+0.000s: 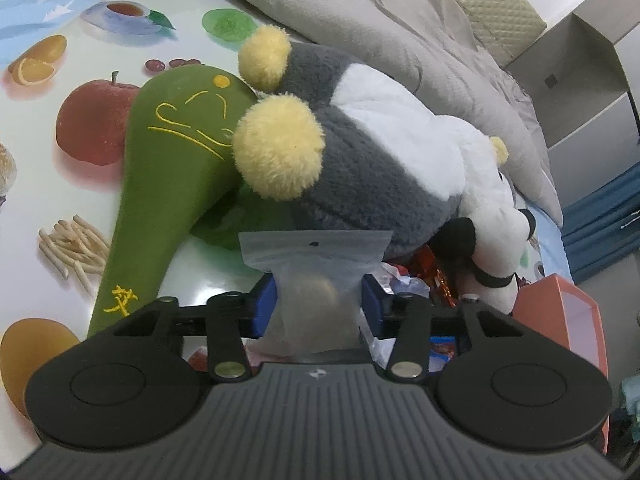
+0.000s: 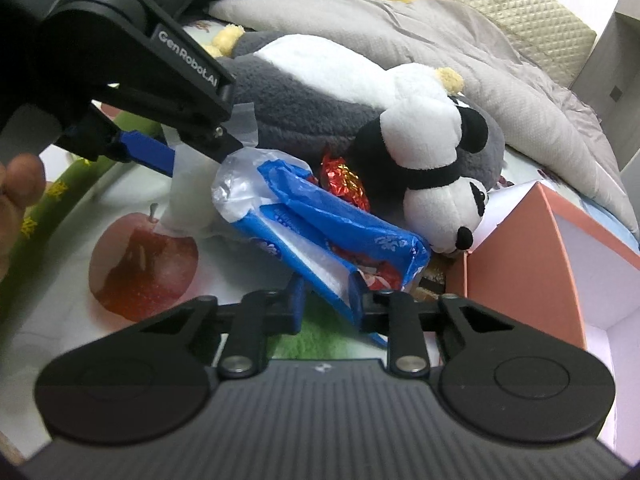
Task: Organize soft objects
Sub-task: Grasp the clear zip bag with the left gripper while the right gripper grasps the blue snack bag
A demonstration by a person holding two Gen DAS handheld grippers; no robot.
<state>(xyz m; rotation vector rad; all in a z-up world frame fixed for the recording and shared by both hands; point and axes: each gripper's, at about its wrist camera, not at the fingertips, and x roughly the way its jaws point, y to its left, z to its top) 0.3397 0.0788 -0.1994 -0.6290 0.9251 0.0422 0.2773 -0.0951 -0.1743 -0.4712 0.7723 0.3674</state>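
My left gripper (image 1: 319,308) is shut on a frosted plastic bag (image 1: 316,264), and both blue pads pinch its sides. Just beyond it lie a grey-and-white plush animal (image 1: 380,152) with yellow feet and a green paddle-shaped plush (image 1: 176,152). In the right wrist view my right gripper (image 2: 327,300) is shut on the near end of a blue-and-white tissue pack (image 2: 320,216). The left gripper (image 2: 204,152) reaches in from the upper left with the bag (image 2: 188,200). The plush animal (image 2: 304,92) lies behind the pack, its head toward the right.
A fruit-print cloth (image 1: 80,200) covers the surface. A crumpled red foil wrapper (image 2: 344,180) sits between pack and plush. An open salmon box (image 2: 528,264) stands at the right. A grey quilt (image 2: 440,40) is heaped behind. A hand (image 2: 20,188) shows at the left edge.
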